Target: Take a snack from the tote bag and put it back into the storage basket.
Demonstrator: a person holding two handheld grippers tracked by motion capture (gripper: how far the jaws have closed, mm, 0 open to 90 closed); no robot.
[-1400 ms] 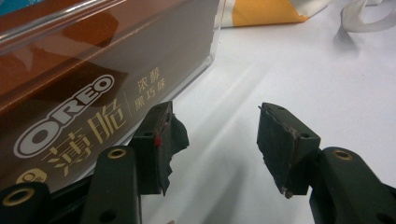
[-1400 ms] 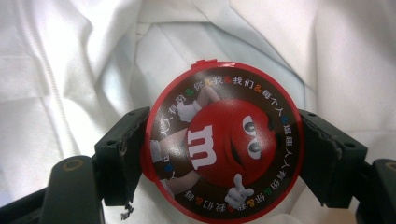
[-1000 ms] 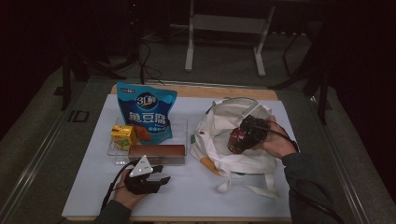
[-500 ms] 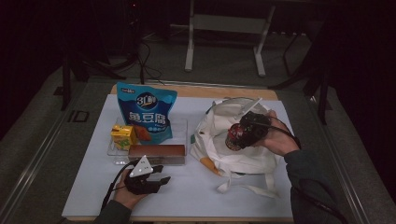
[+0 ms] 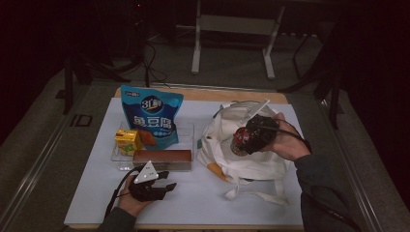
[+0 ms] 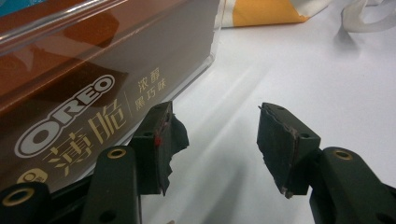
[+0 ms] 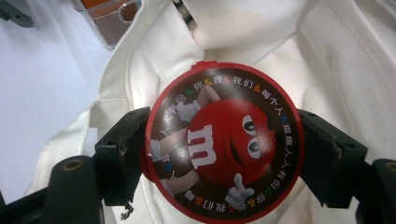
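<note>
- The white canvas tote bag point(image 5: 251, 154) lies slumped on the white table point(image 5: 203, 203) at the right, mouth gaping upward. Being soft cloth, it will likely sag and fold under any push, so the opening may need steadying.
- The clear plastic tray point(image 5: 191, 140) at the left holds a blue snack pouch point(image 5: 152, 116), a yellow juice carton point(image 5: 126, 140) and a brown Oreo box point(image 6: 70, 93).
- The right gripper point(image 7: 224, 154) hangs over the bag's mouth, its jaws clamped on the rim of the M&M's tub point(image 7: 223, 142), one pad at each side of the red lid.
- That tub looks rigid and round, with smooth plastic walls; probably light, yet apt to swivel or slip between flat pads. A grip across the full width, as here, seems the safest hold.
- The left gripper point(image 6: 212, 144) rests on the table just beside the Oreo box, jaws about half apart, nothing between them.
</note>
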